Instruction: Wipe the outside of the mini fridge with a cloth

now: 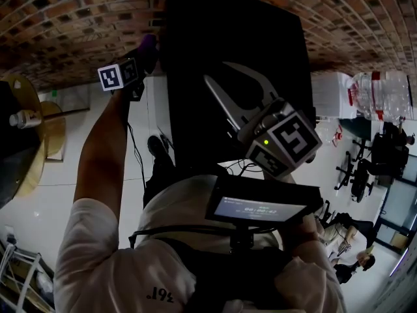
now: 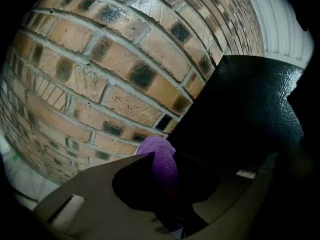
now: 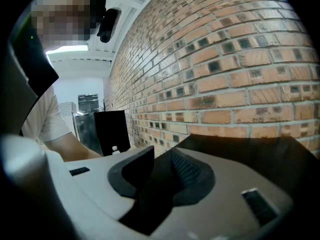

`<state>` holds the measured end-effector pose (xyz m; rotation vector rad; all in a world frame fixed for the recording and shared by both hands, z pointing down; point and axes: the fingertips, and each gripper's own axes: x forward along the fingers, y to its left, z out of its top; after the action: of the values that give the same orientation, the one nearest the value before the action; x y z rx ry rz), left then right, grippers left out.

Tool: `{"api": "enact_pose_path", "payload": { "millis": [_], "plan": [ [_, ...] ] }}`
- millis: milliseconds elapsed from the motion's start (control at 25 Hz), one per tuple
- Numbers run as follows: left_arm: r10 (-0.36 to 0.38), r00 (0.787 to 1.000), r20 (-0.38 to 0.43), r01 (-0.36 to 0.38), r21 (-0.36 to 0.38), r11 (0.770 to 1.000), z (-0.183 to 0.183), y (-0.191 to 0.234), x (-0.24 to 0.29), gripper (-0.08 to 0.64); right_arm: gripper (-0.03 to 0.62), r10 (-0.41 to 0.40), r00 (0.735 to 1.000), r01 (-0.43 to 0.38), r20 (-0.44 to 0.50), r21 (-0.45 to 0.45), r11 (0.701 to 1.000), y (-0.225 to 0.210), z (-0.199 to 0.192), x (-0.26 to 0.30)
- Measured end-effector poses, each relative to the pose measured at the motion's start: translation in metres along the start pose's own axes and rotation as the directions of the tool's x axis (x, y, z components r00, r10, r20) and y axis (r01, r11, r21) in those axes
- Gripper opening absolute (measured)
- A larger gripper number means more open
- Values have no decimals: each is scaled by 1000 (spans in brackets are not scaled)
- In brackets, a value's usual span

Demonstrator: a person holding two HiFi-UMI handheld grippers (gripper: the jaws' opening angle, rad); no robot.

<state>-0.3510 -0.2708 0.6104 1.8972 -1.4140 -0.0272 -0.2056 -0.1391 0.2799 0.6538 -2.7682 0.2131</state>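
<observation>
The black mini fridge (image 1: 231, 57) stands against the brick wall (image 1: 78, 25) at the top middle of the head view. My left gripper (image 1: 144, 52) reaches to the fridge's left side, shut on a purple cloth (image 1: 148, 43). In the left gripper view the cloth (image 2: 160, 156) bulges out between the jaws, close beside the fridge's black, pebbled side (image 2: 250, 109); whether it touches I cannot tell. My right gripper (image 1: 218, 74) hovers over the fridge with its jaws apart and nothing between them. The right gripper view shows the same gap (image 3: 162, 159) above a dark flat surface (image 3: 250, 146).
The brick wall (image 2: 100, 59) runs directly behind the fridge. A large water bottle (image 1: 384, 93) stands at the right, a wooden spool (image 1: 26, 135) at the left. Cables (image 1: 137, 155) trail over the white floor. A tall black cabinet (image 3: 112, 129) stands farther along the wall.
</observation>
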Motion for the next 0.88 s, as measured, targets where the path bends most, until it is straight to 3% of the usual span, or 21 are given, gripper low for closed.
{"api": "enact_pose_path", "payload": {
  "millis": [80, 160, 320, 520, 720, 880],
  "plan": [
    [13, 1000, 28, -12, -8, 1000, 1, 7, -7, 104, 98, -1, 1000, 2, 9, -9, 1000, -2, 0, -1],
    [-19, 996, 89, 22, -31, 999, 12, -2, -19, 104, 98, 2, 1000, -1, 16, -27, 1000, -4, -1, -2],
    [-138, 964, 226, 157, -69, 985, 40, -45, -53, 104, 98, 3, 1000, -3, 17, -33, 999, -5, -2, -2],
    [-195, 935, 297, 221, -57, 974, 58, -77, -93, 104, 98, -11, 1000, 11, 8, 14, 1000, -4, -1, -1],
    [-255, 896, 363, 292, -48, 955, 80, -112, -128, 105, 98, -10, 1000, 10, 10, 15, 1000, -4, -1, -1],
    [-316, 847, 428, 369, -45, 928, 100, -147, -158, 106, 98, -11, 1000, 10, 10, 15, 1000, -4, -1, -1]
  ]
}}
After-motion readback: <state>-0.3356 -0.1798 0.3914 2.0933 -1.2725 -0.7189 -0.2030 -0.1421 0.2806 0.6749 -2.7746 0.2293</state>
